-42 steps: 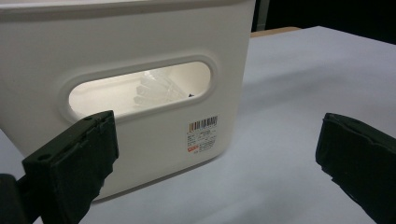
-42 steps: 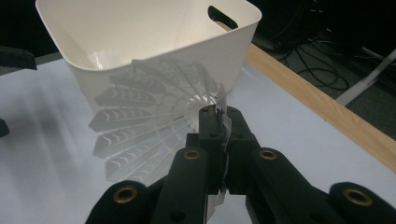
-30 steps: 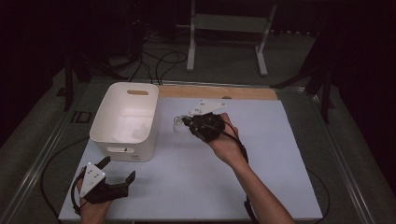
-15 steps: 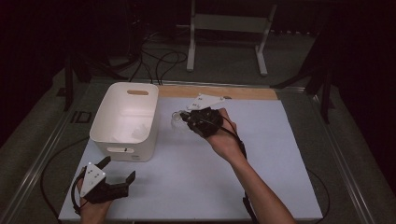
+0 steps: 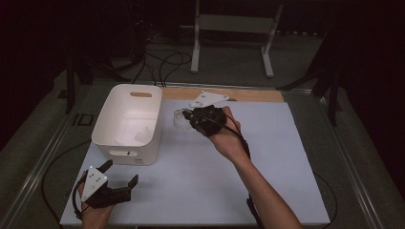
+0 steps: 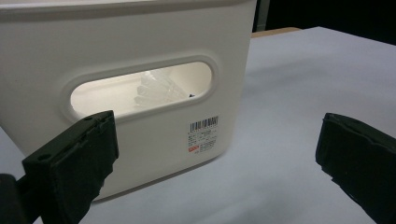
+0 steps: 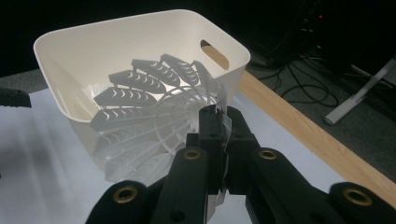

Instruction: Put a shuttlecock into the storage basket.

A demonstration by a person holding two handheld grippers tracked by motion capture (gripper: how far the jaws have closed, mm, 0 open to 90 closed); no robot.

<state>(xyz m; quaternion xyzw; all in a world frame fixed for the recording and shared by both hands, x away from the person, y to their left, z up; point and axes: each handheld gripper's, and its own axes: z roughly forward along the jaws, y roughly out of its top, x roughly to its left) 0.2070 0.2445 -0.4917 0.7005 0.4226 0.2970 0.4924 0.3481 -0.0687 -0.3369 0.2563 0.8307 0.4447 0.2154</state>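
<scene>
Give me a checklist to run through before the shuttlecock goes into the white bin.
1. Grip: the right gripper is shut on the shuttlecock, clamping its feather skirt. Ok.
2. Position: in the high view the shuttlecock is beside the bin's right wall, not over the opening. Not ok.
3. Bin: upright on the table, open at the top. Ok.
4. Room inside: another shuttlecock already lies in it, with bare floor around. Ok.
5. Left gripper: open, near the bin's front wall, apart from it and out of the way. Ok.
6. Whether the shuttlecock is above rim level: cannot tell.
</scene>
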